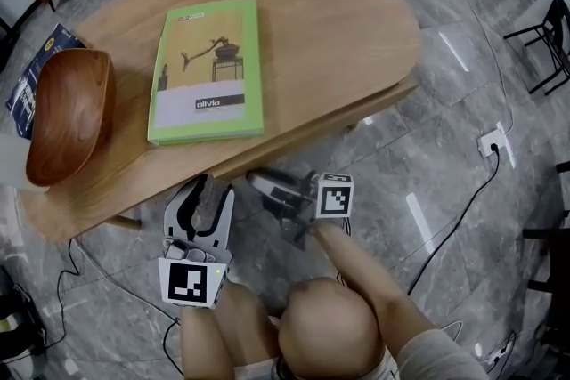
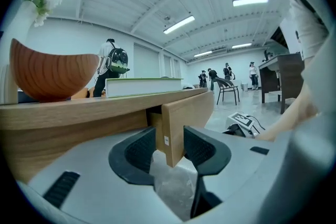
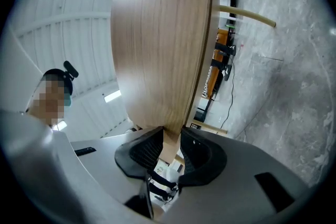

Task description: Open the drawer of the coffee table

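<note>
The drawer front (image 2: 185, 113) is seen slightly ajar; most pulling is judged left.
It is straddled by the spread left claw (image 2: 170, 140), pinched by the right claw (image 3: 171, 137).

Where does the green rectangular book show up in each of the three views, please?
Head view: the green rectangular book lies flat, left of centre, beside the brown wooden bowl.
Left gripper view: seen edge-on, left of centre, right of that bowl.
Right gripper view: not in it.
Shared landmark: the oval light-wood coffee table.
</note>
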{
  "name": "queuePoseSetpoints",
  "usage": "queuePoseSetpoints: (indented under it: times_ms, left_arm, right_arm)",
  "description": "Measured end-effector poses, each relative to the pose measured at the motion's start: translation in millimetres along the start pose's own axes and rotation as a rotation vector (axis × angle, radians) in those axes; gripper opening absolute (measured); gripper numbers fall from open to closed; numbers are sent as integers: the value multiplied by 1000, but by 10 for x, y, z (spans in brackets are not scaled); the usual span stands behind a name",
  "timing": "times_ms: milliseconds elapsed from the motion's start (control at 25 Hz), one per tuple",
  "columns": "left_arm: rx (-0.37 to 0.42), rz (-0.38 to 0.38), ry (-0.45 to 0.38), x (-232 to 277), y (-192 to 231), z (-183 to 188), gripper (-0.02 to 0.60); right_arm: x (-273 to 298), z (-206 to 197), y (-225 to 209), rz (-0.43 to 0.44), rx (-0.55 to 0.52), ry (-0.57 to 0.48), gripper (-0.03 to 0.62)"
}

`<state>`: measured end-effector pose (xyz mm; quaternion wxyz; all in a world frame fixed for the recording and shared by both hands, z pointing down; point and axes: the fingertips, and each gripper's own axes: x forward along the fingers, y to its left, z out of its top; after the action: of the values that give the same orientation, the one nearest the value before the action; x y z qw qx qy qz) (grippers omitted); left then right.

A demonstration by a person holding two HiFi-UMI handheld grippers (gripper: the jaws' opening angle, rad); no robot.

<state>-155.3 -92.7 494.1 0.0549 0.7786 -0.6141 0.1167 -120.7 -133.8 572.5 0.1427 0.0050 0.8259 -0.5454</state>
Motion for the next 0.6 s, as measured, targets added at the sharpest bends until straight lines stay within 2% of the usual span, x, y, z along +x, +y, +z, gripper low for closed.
queuePoseSetpoints:
  times_ms: [160,400,600]
  left_arm:
    - [-4,-22,-10,18,-40,57,156]
    - [-7,-67,-45,62,-121,152,156]
    - [-1,-58,-47,63,-149,166,156]
  right_arm:
    - [-35,-16,65,17,-9,9,106]
    - [-112,-81,79,0,-12,33,106]
    - [-136,-100,104,-7,-11,36,106]
